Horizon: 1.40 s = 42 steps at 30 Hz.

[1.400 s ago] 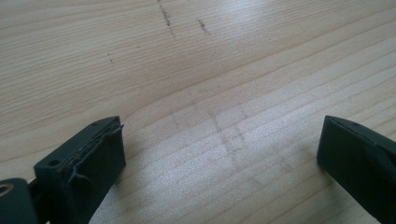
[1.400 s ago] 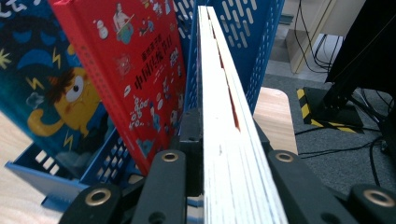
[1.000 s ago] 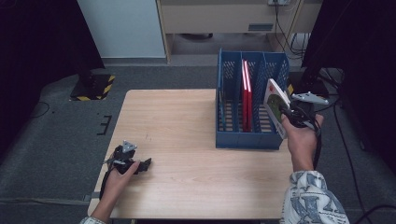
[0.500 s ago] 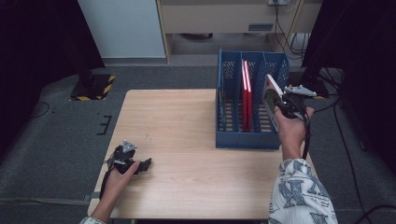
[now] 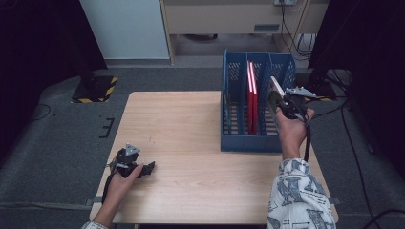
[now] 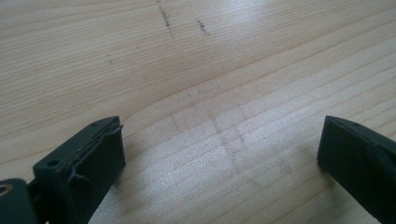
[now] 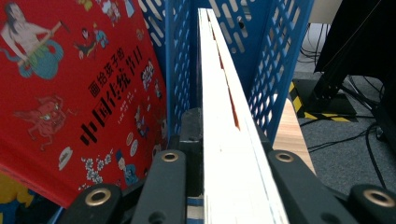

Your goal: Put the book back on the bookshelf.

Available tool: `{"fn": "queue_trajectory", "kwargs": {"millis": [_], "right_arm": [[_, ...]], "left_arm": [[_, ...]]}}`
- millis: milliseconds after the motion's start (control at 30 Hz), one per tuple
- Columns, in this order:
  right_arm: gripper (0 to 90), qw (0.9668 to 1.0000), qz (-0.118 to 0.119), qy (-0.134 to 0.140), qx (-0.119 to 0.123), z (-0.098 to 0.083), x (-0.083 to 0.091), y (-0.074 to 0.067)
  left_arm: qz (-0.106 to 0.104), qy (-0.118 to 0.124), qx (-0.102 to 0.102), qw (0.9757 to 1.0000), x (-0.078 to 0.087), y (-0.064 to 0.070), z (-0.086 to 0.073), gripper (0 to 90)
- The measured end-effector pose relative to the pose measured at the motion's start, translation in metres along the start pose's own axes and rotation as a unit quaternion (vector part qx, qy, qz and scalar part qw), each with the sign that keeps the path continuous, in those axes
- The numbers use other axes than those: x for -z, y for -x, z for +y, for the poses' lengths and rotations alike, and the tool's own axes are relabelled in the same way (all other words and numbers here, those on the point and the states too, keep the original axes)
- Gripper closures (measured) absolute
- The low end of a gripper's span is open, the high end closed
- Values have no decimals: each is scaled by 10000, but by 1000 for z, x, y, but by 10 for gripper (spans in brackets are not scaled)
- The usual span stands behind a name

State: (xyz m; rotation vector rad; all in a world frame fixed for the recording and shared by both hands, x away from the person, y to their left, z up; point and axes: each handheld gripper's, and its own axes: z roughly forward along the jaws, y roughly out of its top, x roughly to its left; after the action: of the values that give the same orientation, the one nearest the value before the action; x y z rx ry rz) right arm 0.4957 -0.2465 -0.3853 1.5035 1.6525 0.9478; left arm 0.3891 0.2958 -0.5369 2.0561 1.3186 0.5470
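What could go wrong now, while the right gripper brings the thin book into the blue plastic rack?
The right gripper pinches the thin white-edged book near one end only, so the book may tilt or slip. Its front edge could hit the blue perforated plastic rack divider instead of entering the free slot. It might also push the red picture book standing in the next compartment.

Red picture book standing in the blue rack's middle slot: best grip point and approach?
Take the red picture book by its top edge, coming from straight above. It stands upright on edge between the dividers of the blue rack, so the perforated walls block its faces while the thin top edge sticks up free. Set the jaws across its thickness, likely near the middle for balance, as the right hand-held gripper pinches its own book.
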Motion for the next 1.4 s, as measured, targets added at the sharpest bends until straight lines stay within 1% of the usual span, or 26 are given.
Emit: {"fn": "queue_trajectory", "kwargs": {"millis": [200, 567, 667, 867, 1033, 1100, 1267, 1400], "right_arm": [[760, 10000, -20, -91, -1, -6, -8, -3], [759, 9999, -16, -145, -32, -12, -14, -5], [759, 9998, -15, -189, 14, -15, -17, -5], [759, 9996, -72, -270, 27, -20, -22, -5], [759, 9995, -70, -300, 75, -21, -24, -7], [759, 9995, -67, -310, 55, -21, -26, -9], [759, 9991, -65, -389, 163, -24, -29, -12], [758, 9990, -57, -415, 163, -25, -31, -14]], "left_arm": [[-4, 2, -2, 10000, 0, 0, 0, 0], [-6, 3, -4, 10000, 0, 0, 0, 0], [-7, 2, -6, 10000, 0, 0, 0, 0], [-9, 3, -8, 10000, 0, 0, 0, 0], [-11, 1, -15, 10000, -1, 0, 1, 0], [-12, 1, -16, 10000, -1, 0, 1, 0], [-19, 0, -18, 10000, -1, 0, 1, 0], [-21, -2, -18, 10000, -1, 0, 1, 0]]}}
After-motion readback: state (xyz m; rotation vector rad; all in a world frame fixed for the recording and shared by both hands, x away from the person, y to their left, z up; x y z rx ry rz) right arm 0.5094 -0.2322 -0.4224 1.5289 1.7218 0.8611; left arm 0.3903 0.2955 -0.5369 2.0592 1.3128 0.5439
